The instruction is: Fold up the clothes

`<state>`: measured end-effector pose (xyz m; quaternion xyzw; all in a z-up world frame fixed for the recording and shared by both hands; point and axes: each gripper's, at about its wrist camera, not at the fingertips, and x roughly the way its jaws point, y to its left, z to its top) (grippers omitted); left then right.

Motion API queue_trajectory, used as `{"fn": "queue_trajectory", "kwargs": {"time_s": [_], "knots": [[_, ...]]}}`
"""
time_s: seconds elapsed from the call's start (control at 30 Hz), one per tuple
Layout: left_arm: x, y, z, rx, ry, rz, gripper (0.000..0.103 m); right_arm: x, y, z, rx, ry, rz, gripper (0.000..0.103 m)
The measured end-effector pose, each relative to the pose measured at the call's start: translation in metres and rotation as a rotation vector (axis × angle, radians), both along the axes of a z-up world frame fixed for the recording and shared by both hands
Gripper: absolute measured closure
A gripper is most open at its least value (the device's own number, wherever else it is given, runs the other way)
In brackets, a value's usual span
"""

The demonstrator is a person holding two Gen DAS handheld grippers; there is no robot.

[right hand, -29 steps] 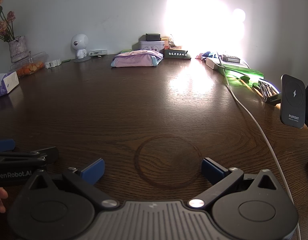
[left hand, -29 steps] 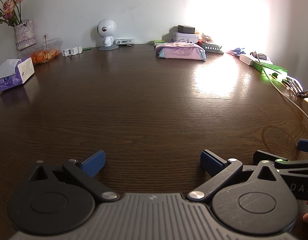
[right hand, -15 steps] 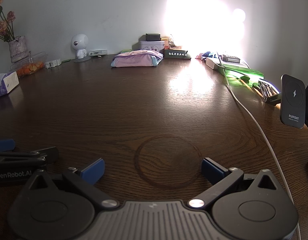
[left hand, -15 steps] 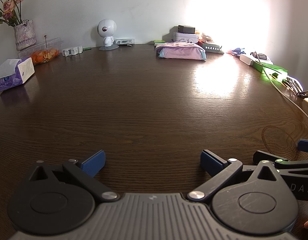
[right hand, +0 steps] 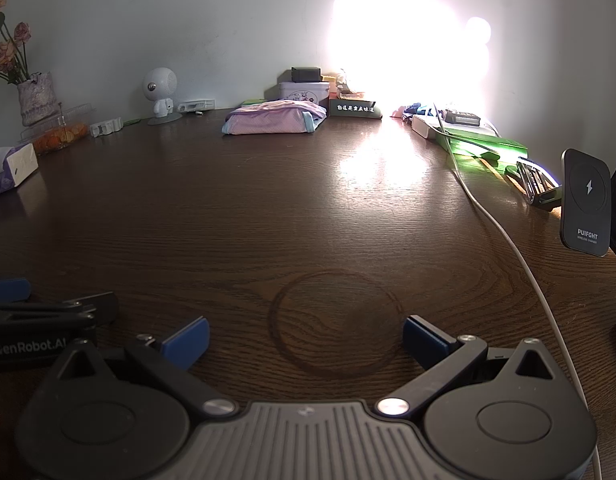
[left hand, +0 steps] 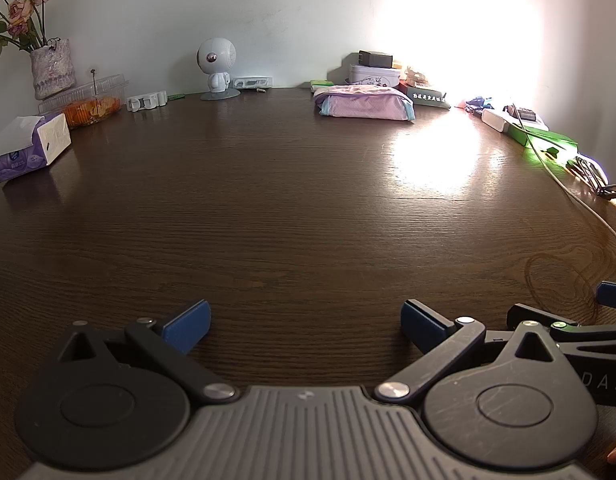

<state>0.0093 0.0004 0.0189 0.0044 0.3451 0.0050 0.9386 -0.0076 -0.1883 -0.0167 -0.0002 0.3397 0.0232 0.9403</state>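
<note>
Nothing on the table is shifting from a second ago; only a fingertip at the lower edge of each view is slipping further out of sight. Left gripper [left hand: 303, 322] is resting low at the near edge of the dark wooden table [left hand: 291, 208], its blue-padded fingers [left hand: 187, 324] standing wide apart and holding nothing. Right gripper [right hand: 303, 334] is sitting just beside it, likewise spread wide and empty, its pads framing a faint ring mark [right hand: 334, 322] in the wood grain. Folded clothes [left hand: 364, 102], pink and lilac with a pale blue edge, are lying in a neat stack at the far side of the table, well apart from both grippers, in front of a tin box [left hand: 374, 74]. Along the far edge are standing a small white robot figure [left hand: 216, 66], a vase of dried roses [left hand: 51, 68], a clear tub of orange food [left hand: 89, 100] and a tissue box [left hand: 31, 146]. White cable [right hand: 504, 236] is running down the right side past a black phone charger stand [right hand: 586, 208].
</note>
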Motion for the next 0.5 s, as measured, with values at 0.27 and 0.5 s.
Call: {"fn": "queue_trajectory", "kwargs": {"time_s": [0.27, 0.5], "knots": [[0.0008, 0.0012, 0.0000, -0.001, 0.000, 0.000, 0.001, -0.0001, 0.0002, -0.0002, 0.000, 0.000, -0.001, 0.000], [0.0008, 0.0009, -0.0004, -0.001, 0.000, 0.003, 0.001, -0.0006, 0.0011, 0.0015, -0.001, 0.000, -0.004, 0.000]]}}
